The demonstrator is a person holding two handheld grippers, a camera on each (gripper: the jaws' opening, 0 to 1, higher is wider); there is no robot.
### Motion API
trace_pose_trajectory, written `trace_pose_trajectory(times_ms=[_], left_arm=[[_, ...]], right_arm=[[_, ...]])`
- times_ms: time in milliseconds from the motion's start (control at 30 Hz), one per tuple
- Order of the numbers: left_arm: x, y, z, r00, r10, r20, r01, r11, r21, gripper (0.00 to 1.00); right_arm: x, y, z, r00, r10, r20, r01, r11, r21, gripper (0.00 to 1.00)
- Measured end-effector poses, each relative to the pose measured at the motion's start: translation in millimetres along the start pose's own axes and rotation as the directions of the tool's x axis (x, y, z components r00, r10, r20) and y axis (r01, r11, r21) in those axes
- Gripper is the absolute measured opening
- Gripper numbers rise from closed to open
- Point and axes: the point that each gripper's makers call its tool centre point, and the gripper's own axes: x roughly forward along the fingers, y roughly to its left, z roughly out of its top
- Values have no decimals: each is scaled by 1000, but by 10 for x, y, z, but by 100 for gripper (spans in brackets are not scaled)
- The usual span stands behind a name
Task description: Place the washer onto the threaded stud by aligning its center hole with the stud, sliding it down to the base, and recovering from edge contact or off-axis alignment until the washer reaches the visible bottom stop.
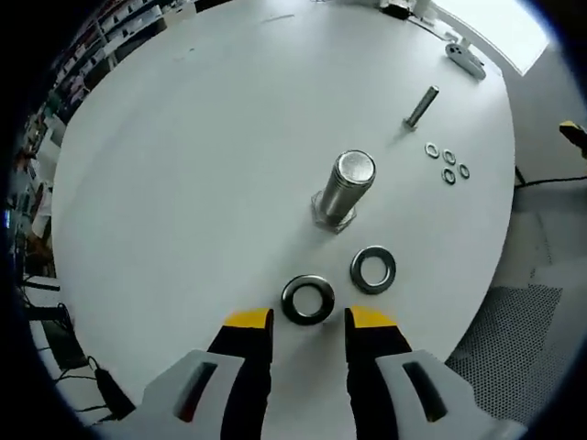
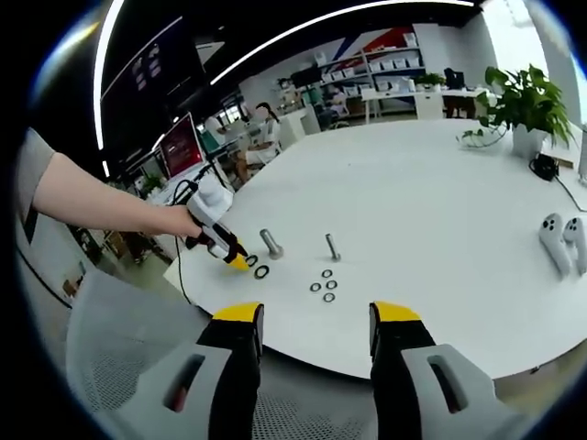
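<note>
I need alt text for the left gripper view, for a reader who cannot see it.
The open left claw hovers at a large washer on a white round table. A second large washer lies beside it, near an upright thick threaded stud. Farther off lie a smaller bolt and four small washers.

You have bright, even light in both views. In the left gripper view the white table (image 1: 202, 165) is close to washed out, and the stud (image 1: 344, 188) throws only a faint, soft shadow while its flat top catches a glint. In the right gripper view long ceiling light strips (image 2: 303, 27) curve hard with the fisheye, and the room behind the table (image 2: 413, 192) looks softer and smaller. Straight lines bend toward the edges in both views.
</note>
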Motion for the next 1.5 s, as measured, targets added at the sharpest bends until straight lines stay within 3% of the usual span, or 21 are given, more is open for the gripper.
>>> trace_pose_trajectory(times_ms=[200, 300, 533, 933, 1267, 1367, 1433, 1500], left_arm=[[1, 38, 35, 1000, 16, 7, -17, 999, 45, 27], [7, 16, 50, 1000, 27, 4, -27, 988, 153, 26], [17, 12, 56, 999, 20, -36, -14, 990, 144, 25], [26, -31, 72, 996, 27, -90, -9, 981, 193, 21], [21, -17, 66, 997, 28, -78, -14, 986, 165, 20], [21, -19, 69, 997, 33, -63, -26, 993, 114, 20], [29, -8, 87, 999, 38, -20, -37, 998, 51, 20], [18, -6, 75, 999, 37, 0, -37, 999, 40, 20]], right_arm=[[-5, -10, 5, 1000, -3, 5, 3, 1000, 9, 48], [-6, -15, 11, 1000, -4, 8, 4, 1000, 11, 48], [0, -4, 16, 1000, 3, 6, -3, 1000, 4, 47], [1, -6, 6, 1000, 5, 1, -5, 1000, 10, 47], [1, -8, -13, 1000, 4, -7, -4, 1000, 10, 47], [0, -10, -13, 1000, 4, -8, -4, 1000, 11, 47], [0, -12, -18, 1000, 3, -11, -3, 1000, 11, 47], [-1, -17, -16, 1000, 0, -9, 0, 1000, 12, 47]])
